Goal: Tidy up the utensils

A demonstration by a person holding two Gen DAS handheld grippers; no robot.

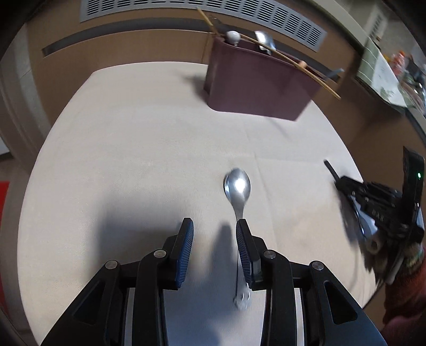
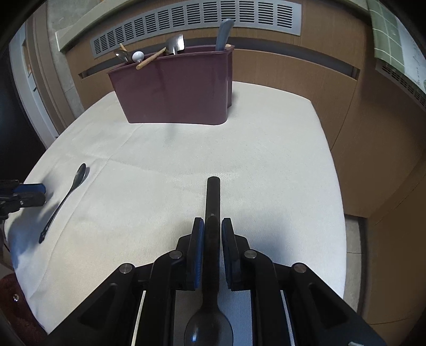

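A metal spoon [image 1: 237, 186] lies on the white cloth, its handle running along my left gripper's [image 1: 214, 229] right finger. That gripper is open around the handle, apart from it on the left side. The spoon also shows in the right wrist view [image 2: 69, 190] at the left. My right gripper [image 2: 213, 226] is shut on a black-handled spoon [image 2: 212, 202], handle pointing forward, bowl near the camera. It shows in the left wrist view [image 1: 343, 183] at the right. A maroon utensil caddy [image 2: 175, 87] stands at the table's far side and shows in the left wrist view [image 1: 255, 82].
The caddy holds spoons [image 2: 175, 44], a grey handle [image 2: 224, 33], wooden sticks [image 1: 279, 57] and a white knob [image 2: 138, 56]. The cloth-covered table [image 2: 239, 149] ends near a wooden wall with a vent grille [image 2: 197, 18]. A cluttered shelf [image 1: 394, 77] stands at the right.
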